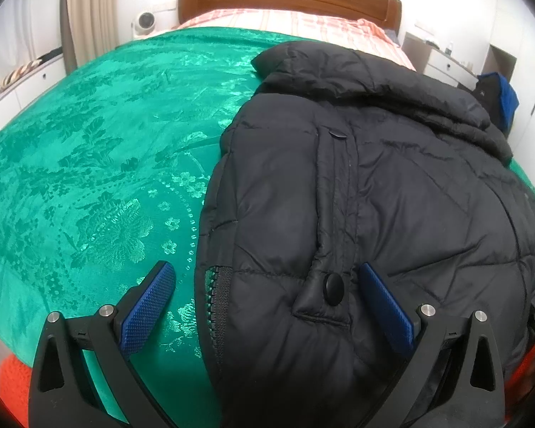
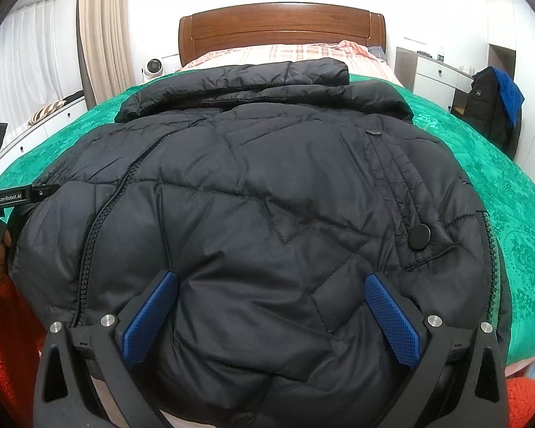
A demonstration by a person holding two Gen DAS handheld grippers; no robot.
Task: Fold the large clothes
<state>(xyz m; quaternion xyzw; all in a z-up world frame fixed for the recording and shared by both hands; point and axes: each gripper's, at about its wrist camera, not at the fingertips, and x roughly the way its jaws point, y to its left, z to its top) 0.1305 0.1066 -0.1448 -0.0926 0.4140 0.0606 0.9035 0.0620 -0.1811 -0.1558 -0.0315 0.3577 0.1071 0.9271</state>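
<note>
Jacket: a big black puffy jacket (image 2: pixel 260 192) lies flat on the green bedspread (image 1: pixel 89 164), close to the foot of the bed, collar toward the headboard.
Jacket parts: a zipper (image 2: pixel 100 221) runs down one side, and a flap has round black snap buttons (image 2: pixel 420 237).
Left claw: the left claw (image 1: pixel 264 299) is spread wide. One blue pad (image 1: pixel 146 310) is over the green cloth and the other is over the jacket's bottom edge. It pinches nothing.
Right claw: the right claw (image 2: pixel 271 310) is spread wide too, with both blue pads over the jacket's bottom part. I cannot tell if the pads touch the cloth.
Writing: a black bar (image 2: pixel 14 196) at the left edge of the right view says "GenRobot.AI".
Bed: a brown wood headboard (image 2: pixel 281 28) and pink checked bedding (image 2: pixel 285 53) sit at the far end.
Room: a small white fan (image 2: pixel 153 67) stands by the beige curtain (image 2: pixel 103 35). A black bag with blue cloth (image 2: pixel 495 107) sits by white drawers (image 2: pixel 435 78).
</note>
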